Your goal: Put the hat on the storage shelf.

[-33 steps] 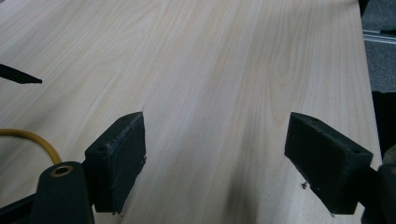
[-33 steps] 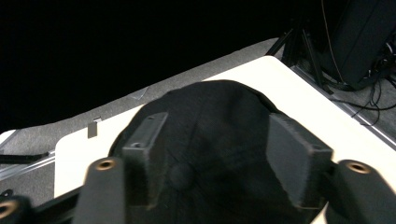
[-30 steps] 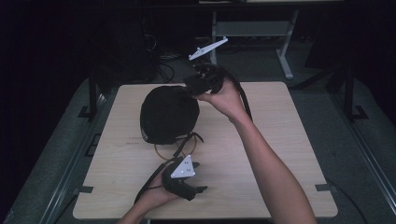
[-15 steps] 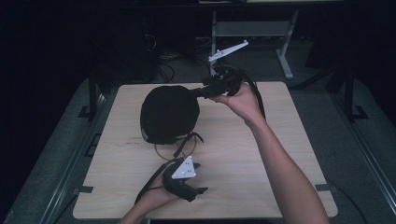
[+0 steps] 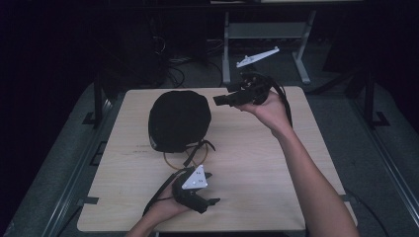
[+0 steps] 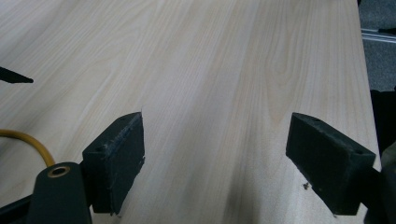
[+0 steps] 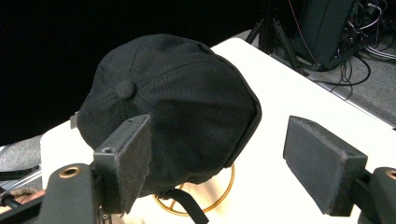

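Note:
A black cap [image 5: 178, 120] rests on a gold ring stand [image 5: 172, 161] at the table's left middle, its strap hanging at the front. My right gripper [image 5: 221, 100] hovers just right of the cap near the far edge and points left at it. In the right gripper view the cap [image 7: 173, 109] and the gold ring [image 7: 225, 192] lie ahead of my open right gripper [image 7: 219, 158], which holds nothing. My left gripper [image 5: 211, 197] rests near the table's front edge, below the cap. The left gripper view has my left gripper [image 6: 222, 154] open over bare wood.
The light wooden table [image 5: 257, 168] has bare wood to the right of the cap. A piece of the gold ring [image 6: 29, 140] and a strap tip [image 6: 15, 77] sit at the left of the left gripper view. Metal stand legs [image 5: 227, 54] and cables stand behind the table.
My right gripper has swung to the right, away from the cap's top edge, and now points left at the cap. The left gripper has not moved.

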A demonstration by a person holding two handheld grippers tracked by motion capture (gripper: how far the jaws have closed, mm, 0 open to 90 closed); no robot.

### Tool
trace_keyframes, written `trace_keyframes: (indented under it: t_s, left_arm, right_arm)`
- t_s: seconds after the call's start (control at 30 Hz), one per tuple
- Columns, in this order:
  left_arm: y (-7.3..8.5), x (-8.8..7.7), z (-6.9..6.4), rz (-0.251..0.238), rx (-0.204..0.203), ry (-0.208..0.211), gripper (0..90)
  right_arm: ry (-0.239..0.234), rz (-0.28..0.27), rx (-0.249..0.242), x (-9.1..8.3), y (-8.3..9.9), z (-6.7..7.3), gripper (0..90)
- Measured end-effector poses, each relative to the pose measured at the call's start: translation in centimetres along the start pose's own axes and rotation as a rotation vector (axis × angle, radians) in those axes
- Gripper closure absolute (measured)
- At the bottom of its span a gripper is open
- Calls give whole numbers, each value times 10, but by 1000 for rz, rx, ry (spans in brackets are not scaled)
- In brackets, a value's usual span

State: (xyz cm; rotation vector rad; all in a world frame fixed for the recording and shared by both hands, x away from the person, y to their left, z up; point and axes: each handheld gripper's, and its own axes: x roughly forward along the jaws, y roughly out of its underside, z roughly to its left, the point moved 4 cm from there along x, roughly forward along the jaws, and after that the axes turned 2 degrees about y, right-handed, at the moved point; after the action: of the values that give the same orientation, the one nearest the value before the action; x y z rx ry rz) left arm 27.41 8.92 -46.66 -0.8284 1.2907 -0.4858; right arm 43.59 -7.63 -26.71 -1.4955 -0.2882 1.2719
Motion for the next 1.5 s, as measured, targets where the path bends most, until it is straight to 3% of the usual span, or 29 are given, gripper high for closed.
trace_keyframes:
  t_s: [1.0,1.5]
  left_arm:
    - [1,1,0,0,-9,2,188]
    - [1,1,1,3,-6,-4,187]
  right_arm:
    - [31,-15,33,-24,28,-15,181]
    - [48,-9,59,-37,54,-26,177]
